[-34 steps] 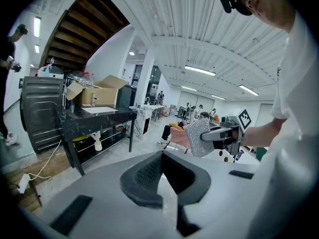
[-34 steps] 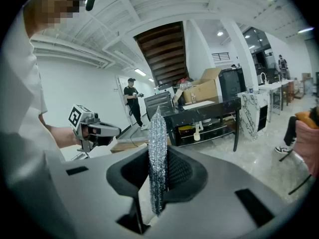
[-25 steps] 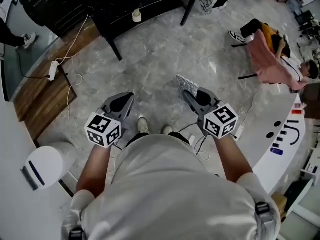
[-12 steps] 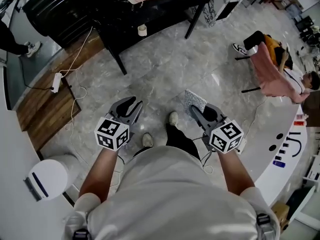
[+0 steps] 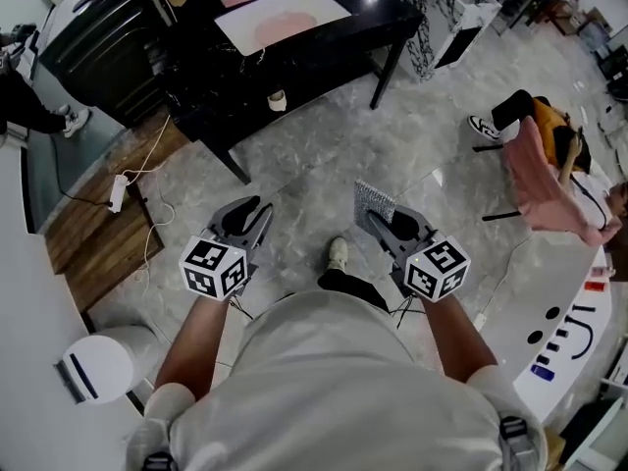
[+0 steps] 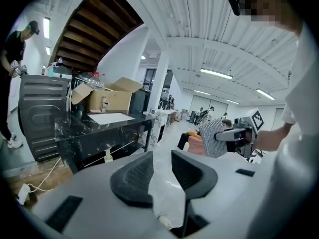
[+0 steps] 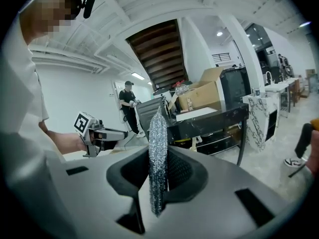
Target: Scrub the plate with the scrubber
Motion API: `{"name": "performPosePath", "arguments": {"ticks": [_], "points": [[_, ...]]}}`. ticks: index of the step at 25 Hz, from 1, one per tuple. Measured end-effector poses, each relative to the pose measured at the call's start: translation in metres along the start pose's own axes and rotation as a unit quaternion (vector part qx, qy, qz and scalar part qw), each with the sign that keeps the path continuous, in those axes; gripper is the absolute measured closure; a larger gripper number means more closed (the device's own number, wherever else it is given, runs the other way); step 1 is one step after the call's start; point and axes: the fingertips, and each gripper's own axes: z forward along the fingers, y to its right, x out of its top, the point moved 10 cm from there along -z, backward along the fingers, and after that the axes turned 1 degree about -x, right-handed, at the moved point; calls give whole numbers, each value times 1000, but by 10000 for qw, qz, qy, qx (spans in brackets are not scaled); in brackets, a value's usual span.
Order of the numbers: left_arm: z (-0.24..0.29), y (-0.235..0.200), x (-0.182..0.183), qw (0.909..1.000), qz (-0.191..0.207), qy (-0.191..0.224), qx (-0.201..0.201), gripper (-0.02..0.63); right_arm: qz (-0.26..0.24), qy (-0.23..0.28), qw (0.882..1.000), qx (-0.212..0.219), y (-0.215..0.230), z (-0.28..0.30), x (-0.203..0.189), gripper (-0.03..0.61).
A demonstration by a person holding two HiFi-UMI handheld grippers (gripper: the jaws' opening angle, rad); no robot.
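My right gripper (image 5: 378, 219) is shut on a silvery mesh scrubber (image 5: 373, 202), which stands on edge between the jaws (image 7: 158, 158). My left gripper (image 5: 253, 212) is open; its jaws have just been opening and nothing is between them (image 6: 162, 161). Both are held out at waist height over the marble floor. Ahead stands a black table (image 5: 324, 47) with a white mat (image 5: 314, 6) on it, and a pale pink round shape (image 5: 285, 27) that may be the plate lies on the mat. Each gripper shows in the other's view: the right gripper (image 6: 234, 133), the left gripper (image 7: 119, 133).
A dark ribbed cabinet (image 5: 98, 37) stands left of the table, with a cardboard box (image 6: 107, 96) behind. A power strip (image 5: 118, 192) and its cables lie on the floor. A small bottle (image 5: 278, 99) sits under the table. A seated person (image 5: 549, 165) is at the right and a white round bin (image 5: 93, 366) at the lower left.
The person has walked toward the black table, carrying both grippers forward, so the table and its white mat are now nearer and fuller in view. The scrubber stays in the right gripper.
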Motion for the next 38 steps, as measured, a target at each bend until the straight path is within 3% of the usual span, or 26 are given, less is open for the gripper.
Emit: {"name": "performPosePath", "arguments": {"ticks": [5, 9, 19, 26, 38], "points": [[72, 3, 56, 9997, -4, 95, 221, 501, -81, -40, 9997, 248, 78, 9, 41, 503], [118, 7, 78, 9994, -42, 102, 326, 502, -29, -91, 9992, 389, 126, 14, 54, 503], [178, -24, 110, 9985, -143, 46, 527, 502, 151, -69, 9983, 557, 189, 56, 75, 503], [219, -82, 138, 9984, -249, 165, 477, 503, 109, -39, 9991, 397, 222, 101, 105, 503], [300, -226, 209, 9986, -337, 95, 397, 503, 35, -241, 9994, 229, 266, 225, 180, 503]]}}
